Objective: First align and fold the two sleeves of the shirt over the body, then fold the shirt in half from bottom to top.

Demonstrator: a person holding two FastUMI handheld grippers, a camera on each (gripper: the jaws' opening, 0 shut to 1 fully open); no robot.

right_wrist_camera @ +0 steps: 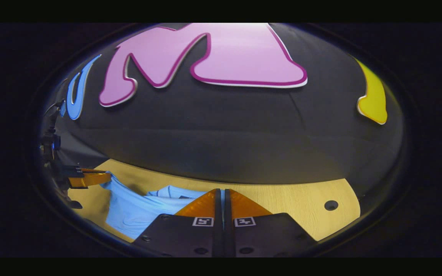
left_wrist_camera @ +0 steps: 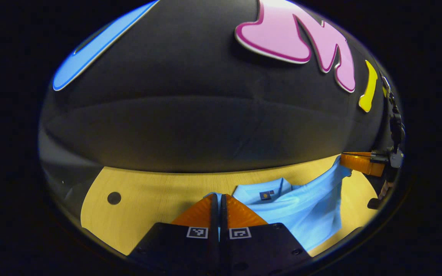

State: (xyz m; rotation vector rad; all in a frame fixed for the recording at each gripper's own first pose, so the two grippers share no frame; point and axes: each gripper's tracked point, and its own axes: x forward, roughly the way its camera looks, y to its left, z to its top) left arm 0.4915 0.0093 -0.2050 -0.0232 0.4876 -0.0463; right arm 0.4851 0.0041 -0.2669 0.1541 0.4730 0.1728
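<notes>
Both hand-held grippers are clenched on the light-blue shirt [left_wrist_camera: 305, 214], each pinching cloth at its tips.

L hand-held gripper [left_wrist_camera: 218, 199]: in the left gripper view its fingers sit at 6 o'clock, pressed together w/ a thin sliver of blue between them, so prob. gripping a hem or sleeve edge. R hand-held gripper [right_wrist_camera: 223, 193] reads the same in the right gripper view: fingers tight, a strip of blue in the slit.

Shirt lies on the wooden bench [left_wrist_camera: 155, 195], collar towards the booth wall. In the left gripper view the cloth rises to the R unit at 3 o'clock, pulled taut and lifted off the bench; likely held up this way so the edge can be carried over the body w/o dragging. The right gripper view mirrors that, w/ the L unit at 9 o'clock.

Hard to tell: which part each one holds (sleeve vs. bottom hem), since the gripper bodies cover the near cloth. Sleeves not clearly made out, so fold stage is uncertain. Shirt's near edge is cut off at the rim. Dark round hole [left_wrist_camera: 114, 197] in the bench at 8 o'clock.
</notes>
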